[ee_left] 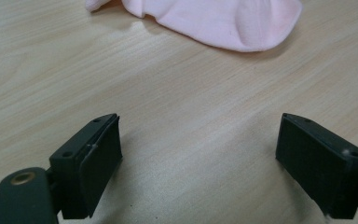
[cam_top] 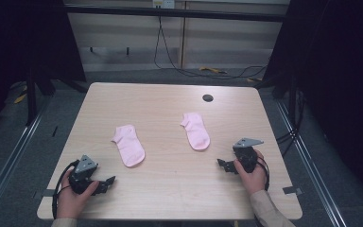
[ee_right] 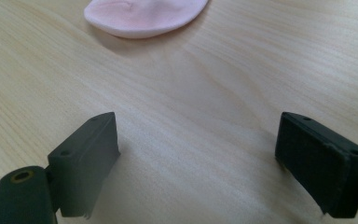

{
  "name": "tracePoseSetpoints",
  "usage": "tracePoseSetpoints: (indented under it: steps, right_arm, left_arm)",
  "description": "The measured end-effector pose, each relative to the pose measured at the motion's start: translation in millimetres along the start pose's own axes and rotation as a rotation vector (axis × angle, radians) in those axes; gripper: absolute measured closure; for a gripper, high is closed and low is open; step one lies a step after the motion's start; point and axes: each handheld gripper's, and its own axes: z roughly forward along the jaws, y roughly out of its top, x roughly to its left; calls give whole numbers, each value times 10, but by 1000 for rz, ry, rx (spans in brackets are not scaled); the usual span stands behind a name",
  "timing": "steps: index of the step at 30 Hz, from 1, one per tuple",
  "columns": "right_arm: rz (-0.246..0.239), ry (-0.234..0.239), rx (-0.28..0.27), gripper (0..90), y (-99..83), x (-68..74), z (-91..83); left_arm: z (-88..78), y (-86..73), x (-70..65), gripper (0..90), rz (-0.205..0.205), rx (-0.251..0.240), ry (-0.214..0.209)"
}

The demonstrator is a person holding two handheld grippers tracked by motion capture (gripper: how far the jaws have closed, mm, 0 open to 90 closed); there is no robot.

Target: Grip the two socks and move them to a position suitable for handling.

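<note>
Two pink socks lie flat on the light wooden table point(cam_top: 170, 189). The left sock point(cam_top: 128, 144) point(ee_left: 223, 21) is left of centre, the right sock point(cam_top: 196, 130) point(ee_right: 142, 14) just right of centre. My left gripper point(cam_top: 106, 182) point(ee_left: 200, 158) rests near the front left corner, held by a hand, its jaws wide open over bare wood with the left sock ahead of them. My right gripper point(cam_top: 223, 164) point(ee_right: 198, 158) sits at the front right, also open and empty, with the toe of the right sock ahead of it.
A round dark cable hole point(cam_top: 208, 98) sits near the table's far edge. Cables point(cam_top: 179, 66) trail on the floor beyond the table. Metal rails point(cam_top: 9, 156) run along both sides of the table.
</note>
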Motion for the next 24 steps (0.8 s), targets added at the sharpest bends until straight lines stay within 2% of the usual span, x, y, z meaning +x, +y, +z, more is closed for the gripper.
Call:
tracePoseSetpoints:
  steps: [7, 9, 11, 13, 14, 15, 19, 23, 24]
  right_arm:
    - [-2, -4, -2, 125, 3, 4, 5]
    - [21, -28, 3, 125, 23, 46, 20]
    - [29, -28, 27, 141, 89, 106, 42]
    - [13, -10, 4, 143, 198, 210, 75]
    - [-8, 35, -8, 143, 361, 366, 118]
    - [-8, 35, -8, 143, 361, 366, 118]
    - [-129, 73, -15, 192, 749, 674, 287]
    - [-113, 61, -24, 250, 954, 682, 428]
    - [-82, 23, -30, 260, 1022, 615, 501]
  left_arm:
    - [2, 0, -2, 136, -4, -2, -1]
    - [2, 1, 0, 136, -2, -2, -2]
    - [2, 0, -2, 136, -4, -2, -2]
    - [2, 0, -2, 137, -4, -2, -2]
    - [2, 1, 0, 136, -2, -1, -2]
    - [2, 1, -2, 136, -4, -2, -2]
    - [2, 0, -2, 136, -4, -2, -2]
    - [2, 1, -1, 136, -2, -2, -1]
    - [2, 0, -2, 136, -4, -1, -2]
